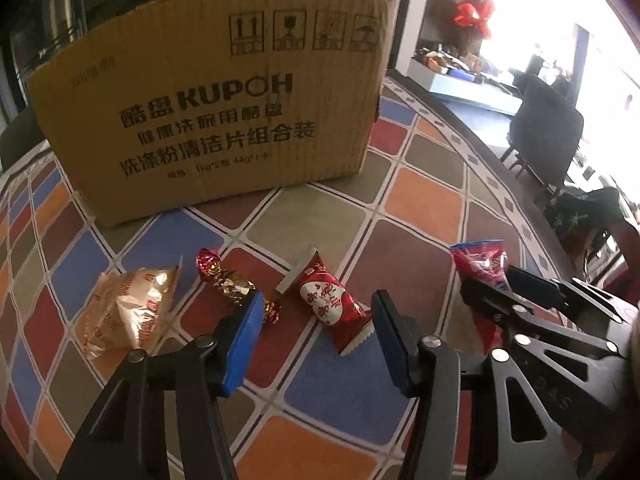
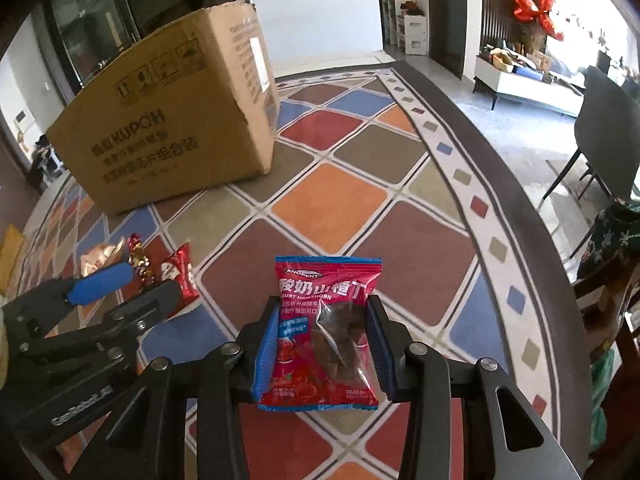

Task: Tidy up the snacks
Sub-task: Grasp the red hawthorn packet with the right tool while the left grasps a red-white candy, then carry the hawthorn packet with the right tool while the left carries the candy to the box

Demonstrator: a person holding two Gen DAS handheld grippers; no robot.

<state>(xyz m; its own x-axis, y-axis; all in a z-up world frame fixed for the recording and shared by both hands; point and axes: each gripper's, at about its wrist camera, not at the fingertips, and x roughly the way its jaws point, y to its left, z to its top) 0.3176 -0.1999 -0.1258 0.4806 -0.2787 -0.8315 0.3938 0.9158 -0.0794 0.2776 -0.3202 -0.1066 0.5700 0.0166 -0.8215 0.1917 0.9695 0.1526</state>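
Note:
Several snacks lie on the patterned rug (image 1: 420, 200) in front of a KUPOH cardboard box (image 1: 208, 120), whose top I cannot see into. They are a pale gold packet (image 1: 128, 308), a red-gold foil candy (image 1: 228, 280) and a red-and-white wrapped snack (image 1: 324, 300). My left gripper (image 1: 319, 300) is open, its blue pads either side of the red-and-white snack with a gap on the left. My right gripper (image 2: 323, 304) is shut on a red yogurt hawthorn packet (image 2: 328, 320), both pads against its edges. It also shows in the left wrist view as right gripper (image 1: 496, 284).
The box (image 2: 168, 132) stands at the rug's far left. Beyond the rug's dark border (image 2: 500, 184) is pale floor with a dark chair (image 2: 612, 136) and a low white cabinet (image 2: 528, 84). A dark green cloth (image 2: 616, 236) hangs at the right edge.

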